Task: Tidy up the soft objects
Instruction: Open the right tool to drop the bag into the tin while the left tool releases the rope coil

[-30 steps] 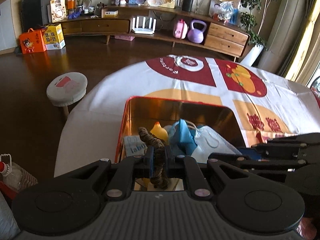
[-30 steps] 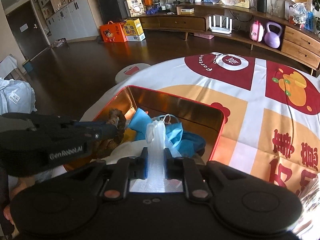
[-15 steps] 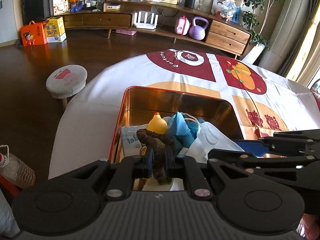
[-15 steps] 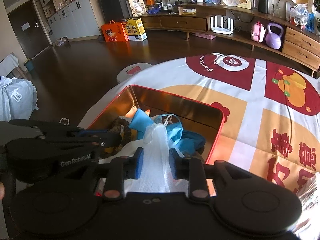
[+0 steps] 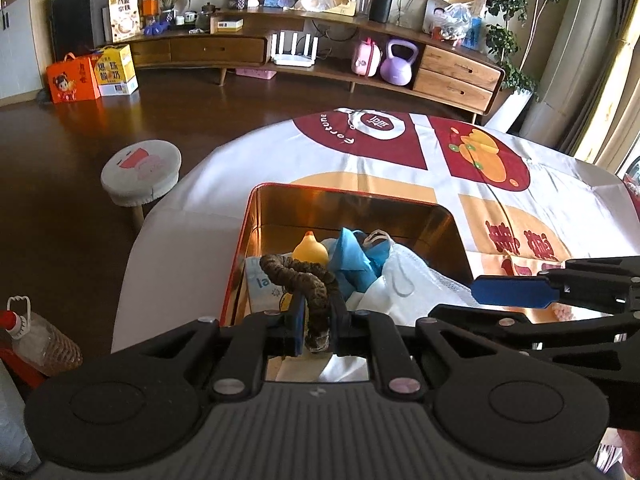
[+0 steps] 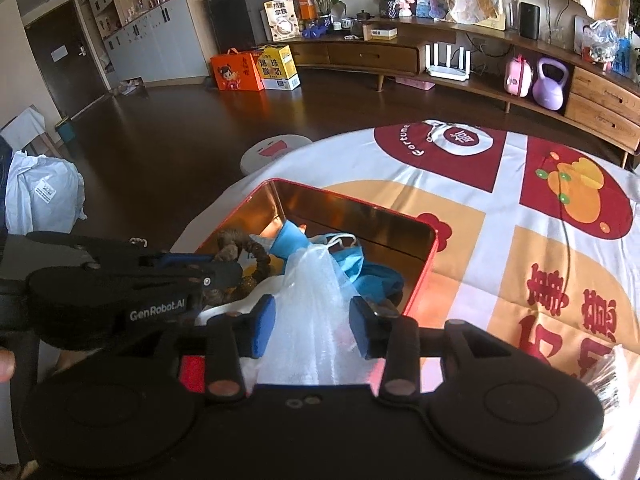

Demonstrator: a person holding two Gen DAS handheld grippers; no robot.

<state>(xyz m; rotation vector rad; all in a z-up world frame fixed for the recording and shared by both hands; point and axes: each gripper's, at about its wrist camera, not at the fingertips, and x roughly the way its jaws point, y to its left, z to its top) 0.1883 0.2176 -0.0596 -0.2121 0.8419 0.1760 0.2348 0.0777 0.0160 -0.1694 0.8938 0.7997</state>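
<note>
Left wrist view, listing from largest to smallest.

Round table: wearing a white cloth printed with maroon and orange panels; the word "Fortune" is curving round a maroon circle, and large red Chinese characters are showing on the orange panel at the right.

Red tin box: sitting open on the cloth near the table's edge, its gold inner walls catching the light. It is holding the soft items below.

Left gripper: its blue-padded jaws are pinching a brown scrunchie, which is arching up over the near end of the tin. In the right wrist view the body of this gripper is reading "GenRobot.AI".

Right gripper: its jaws are standing wide apart, with a white mesh bag lying loose between the pads, gripped by neither, and resting inside the tin.

Blue face masks: lying crumpled in the middle of the tin, white ear loops showing, just beside the mesh bag.

Yellow rubber duck: sitting behind the scrunchie, orange tip pointing up.

White packet: lying at the tin's left side, showing blue letters "la"; the rest is hidden.

Stool: standing on the dark floor left of the table, with a round padded top.
</note>
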